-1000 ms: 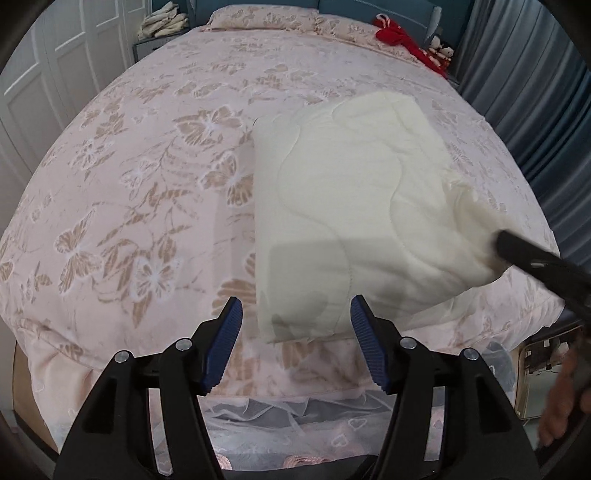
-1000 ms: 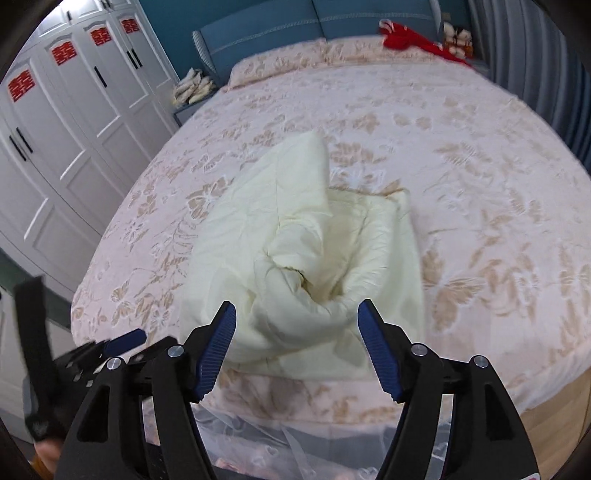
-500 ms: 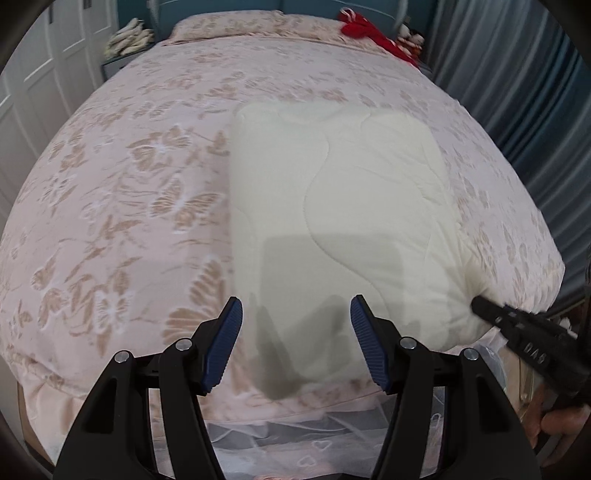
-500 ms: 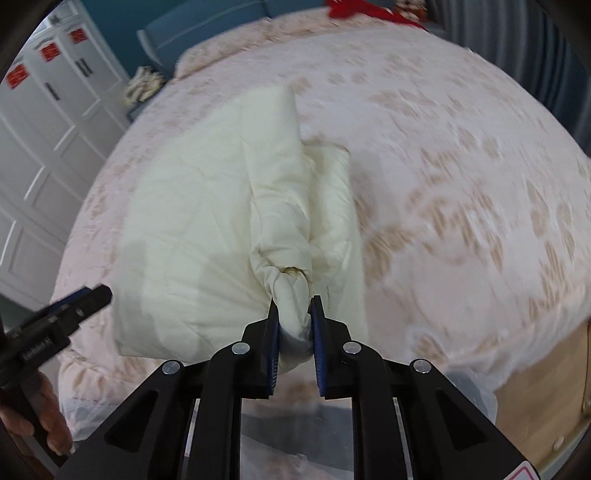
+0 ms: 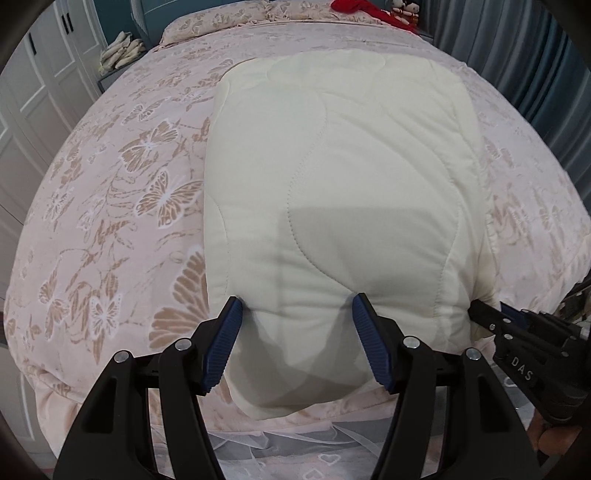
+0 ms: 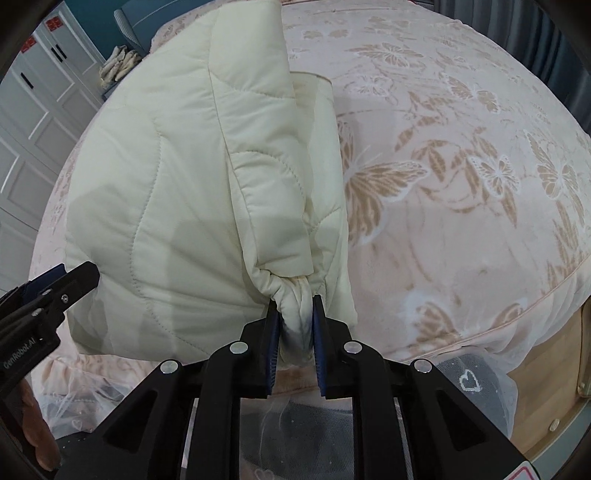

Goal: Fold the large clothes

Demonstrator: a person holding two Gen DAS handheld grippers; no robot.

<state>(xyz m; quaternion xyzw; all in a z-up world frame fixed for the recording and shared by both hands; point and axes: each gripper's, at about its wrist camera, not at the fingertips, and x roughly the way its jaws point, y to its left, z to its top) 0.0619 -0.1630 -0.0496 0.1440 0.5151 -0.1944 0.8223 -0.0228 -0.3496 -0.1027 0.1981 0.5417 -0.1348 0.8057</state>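
Observation:
A cream quilted garment lies folded on the floral bed, its near edge hanging over the bed's front. My left gripper is open, its blue pads on either side of the garment's near left corner, touching the fabric. My right gripper is shut on the garment's bunched near right corner and pulls it up into a ridge. The right gripper also shows at the right edge of the left wrist view. The left gripper's fingers show at the left of the right wrist view.
The bed has a pink butterfly-pattern cover and lace skirt. Pillows and a red item lie at the headboard. White wardrobe doors stand left, blue curtains right. A wooden bed frame corner is at right.
My left gripper moved forward onto the garment's near left corner. My right gripper, which shut on the bunched corner half a second ago, has drawn the garment closer and higher.

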